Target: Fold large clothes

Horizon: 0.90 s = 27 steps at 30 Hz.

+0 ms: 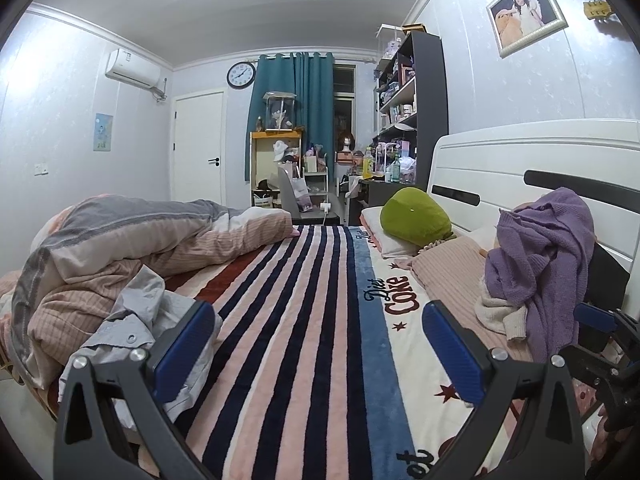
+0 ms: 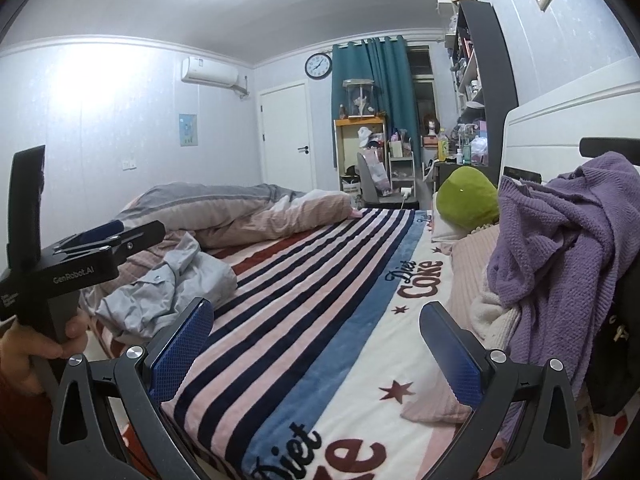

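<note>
A crumpled light grey shirt [image 1: 148, 320] lies at the left edge of the striped "Diet Coke" blanket [image 1: 304, 320], beside my left gripper's left finger; it also shows in the right wrist view [image 2: 172, 284]. A purple knit sweater [image 1: 548, 256] is heaped by the headboard at the right, also seen in the right wrist view [image 2: 560, 248]. My left gripper [image 1: 320, 356] is open and empty above the blanket. My right gripper [image 2: 316, 356] is open and empty above the blanket. The left gripper's body [image 2: 80, 256] shows in the right wrist view, held by a hand.
A bunched pink and grey duvet [image 1: 132, 240] fills the bed's far left. A green plush [image 1: 416, 220] and pink pillows [image 1: 452, 280] lie by the white headboard [image 1: 520, 160]. Shelves, a desk and a chair stand beyond the bed's far end.
</note>
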### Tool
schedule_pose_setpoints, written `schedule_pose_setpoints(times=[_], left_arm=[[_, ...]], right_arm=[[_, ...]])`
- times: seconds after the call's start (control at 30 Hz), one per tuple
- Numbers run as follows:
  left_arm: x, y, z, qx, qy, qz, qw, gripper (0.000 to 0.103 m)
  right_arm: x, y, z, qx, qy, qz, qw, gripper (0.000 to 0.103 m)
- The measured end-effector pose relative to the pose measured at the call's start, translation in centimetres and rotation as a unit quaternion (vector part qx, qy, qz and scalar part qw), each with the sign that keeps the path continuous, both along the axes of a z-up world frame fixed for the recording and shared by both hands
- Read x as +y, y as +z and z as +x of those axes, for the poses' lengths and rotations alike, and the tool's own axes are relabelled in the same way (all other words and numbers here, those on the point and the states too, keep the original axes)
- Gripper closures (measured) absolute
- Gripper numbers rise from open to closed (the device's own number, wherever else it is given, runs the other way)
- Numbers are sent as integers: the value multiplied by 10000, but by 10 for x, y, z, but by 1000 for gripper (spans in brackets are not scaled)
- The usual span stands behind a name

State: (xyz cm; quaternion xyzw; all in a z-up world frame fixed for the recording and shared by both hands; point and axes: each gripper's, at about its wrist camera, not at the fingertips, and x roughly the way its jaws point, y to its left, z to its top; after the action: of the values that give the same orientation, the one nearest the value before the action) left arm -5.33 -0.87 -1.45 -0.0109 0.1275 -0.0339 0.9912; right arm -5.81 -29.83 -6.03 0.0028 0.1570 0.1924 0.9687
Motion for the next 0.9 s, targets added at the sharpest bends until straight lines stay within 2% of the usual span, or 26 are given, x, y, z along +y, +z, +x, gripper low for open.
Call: schedule_pose_setpoints(times=[0.9], left_arm=[[2, -9, 4, -32, -123, -2, 9999, 1]], right_arm=[[4, 0, -4, 71, -60, 72, 9999, 0]])
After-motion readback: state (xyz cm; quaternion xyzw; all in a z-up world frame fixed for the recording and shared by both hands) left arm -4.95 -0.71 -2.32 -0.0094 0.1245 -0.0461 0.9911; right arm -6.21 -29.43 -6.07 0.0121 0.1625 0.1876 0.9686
